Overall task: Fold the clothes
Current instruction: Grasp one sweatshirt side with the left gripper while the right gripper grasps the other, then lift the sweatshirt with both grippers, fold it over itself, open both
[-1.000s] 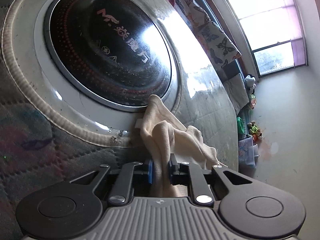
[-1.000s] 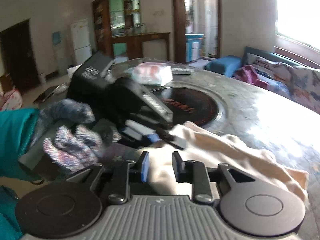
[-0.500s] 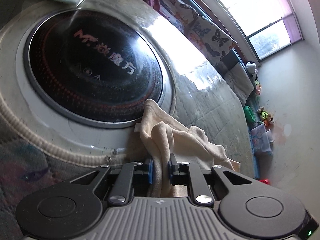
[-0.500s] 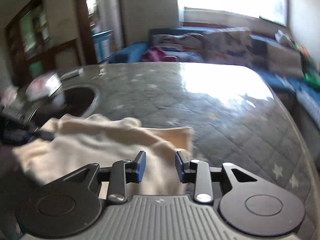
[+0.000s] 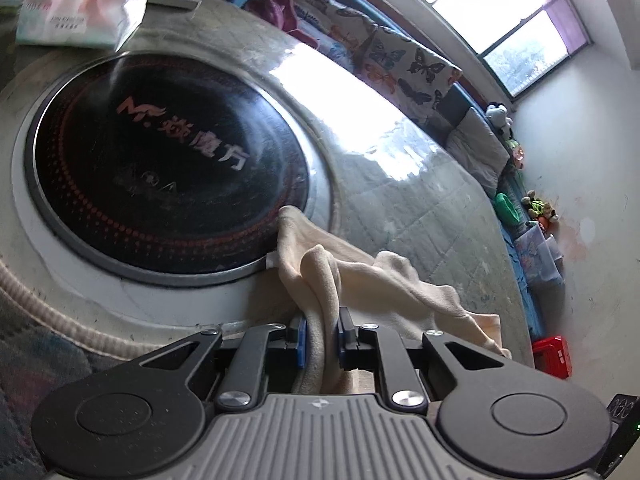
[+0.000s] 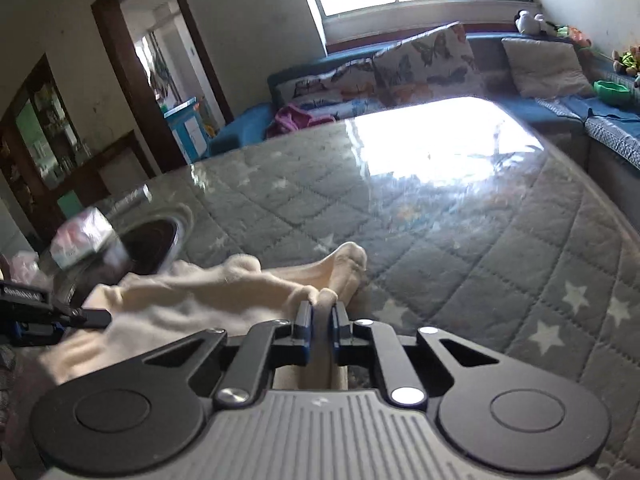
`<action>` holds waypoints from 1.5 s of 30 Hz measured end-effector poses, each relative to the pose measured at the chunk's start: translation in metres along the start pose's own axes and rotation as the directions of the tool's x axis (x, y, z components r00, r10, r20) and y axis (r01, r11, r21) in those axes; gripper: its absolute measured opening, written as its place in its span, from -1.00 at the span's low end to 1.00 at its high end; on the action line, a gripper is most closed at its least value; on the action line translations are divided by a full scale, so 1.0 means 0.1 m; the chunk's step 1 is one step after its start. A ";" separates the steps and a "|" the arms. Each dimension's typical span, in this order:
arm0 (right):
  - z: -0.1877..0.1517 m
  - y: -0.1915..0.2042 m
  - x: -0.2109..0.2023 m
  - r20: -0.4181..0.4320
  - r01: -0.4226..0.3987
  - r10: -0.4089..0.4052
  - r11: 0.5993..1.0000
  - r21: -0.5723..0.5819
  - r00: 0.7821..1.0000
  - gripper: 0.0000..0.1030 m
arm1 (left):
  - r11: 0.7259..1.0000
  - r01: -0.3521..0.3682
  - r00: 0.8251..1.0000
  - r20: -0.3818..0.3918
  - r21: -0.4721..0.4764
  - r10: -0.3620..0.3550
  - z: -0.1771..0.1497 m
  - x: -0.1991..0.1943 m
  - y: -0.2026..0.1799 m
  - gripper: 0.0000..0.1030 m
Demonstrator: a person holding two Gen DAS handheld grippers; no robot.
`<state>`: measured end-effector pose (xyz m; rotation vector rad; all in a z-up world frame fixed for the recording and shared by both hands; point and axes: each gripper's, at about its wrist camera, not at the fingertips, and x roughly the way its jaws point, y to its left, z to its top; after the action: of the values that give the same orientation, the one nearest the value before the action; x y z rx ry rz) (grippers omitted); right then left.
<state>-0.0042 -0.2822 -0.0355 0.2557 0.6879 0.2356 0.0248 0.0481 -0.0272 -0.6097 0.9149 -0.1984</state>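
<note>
Cream fleece, soft and thick, is the garment (image 5: pixel 360 280) in play, and it lies bunched on the bench (image 6: pixel 460 240) just beside the round black cooktop (image 5: pixel 160 168) set into it. The left hand-held gripper (image 5: pixel 322 338) is clamped on a gathered ridge of the fabric, and the right hand-held gripper (image 6: pixel 320 330) is clamped on another bunched fold at the cloth's far side.

The main risk, as I judge it, is that each pinch holds several layers rather than a single edge. Spreading the piece from such grips would likely leave it twisted, and any fold made from there would come out lumpy. A hard pull could also slide the thick pile out of one pair of pads, since the bench cover looks glossy and gives little drag. One corner of the garment touches the cooktop's metal rim, so a sideways drag could sweep cloth over the glass, or toward the tissue pack (image 5: pixel 84 8) beyond it.

The left wrist view shows the cooktop whole, with its printed lettering, and how closely the cloth meets its rim. The right wrist view shows only a sliver of it, but reveals the open quilted stretch of bench ahead and the left tool at the frame's left edge.
</note>
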 end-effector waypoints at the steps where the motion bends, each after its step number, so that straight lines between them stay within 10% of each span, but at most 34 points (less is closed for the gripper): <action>1: 0.02 0.01 -0.06 0.015 0.001 -0.001 1.000 -0.002 1.000 -0.84 | 1.000 0.006 1.000 0.004 0.010 -0.006 0.01 -0.01 -0.03 -0.72; 19: 0.35 -0.31 -0.82 0.163 0.207 -0.197 0.978 -0.042 0.967 -0.85 | 0.966 0.137 0.990 -0.056 0.221 -0.128 -0.06 0.37 -1.06 -0.76; 45: 0.32 -1.00 -0.81 0.136 0.349 -0.349 0.937 0.028 0.927 -0.85 | 0.913 0.073 0.995 -0.085 0.402 -0.042 -0.35 0.89 -1.83 -0.76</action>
<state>-0.0315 -0.4056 0.0057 0.1469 0.5834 -0.1241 0.0678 -0.1518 0.0011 -0.2437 0.8948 -0.4550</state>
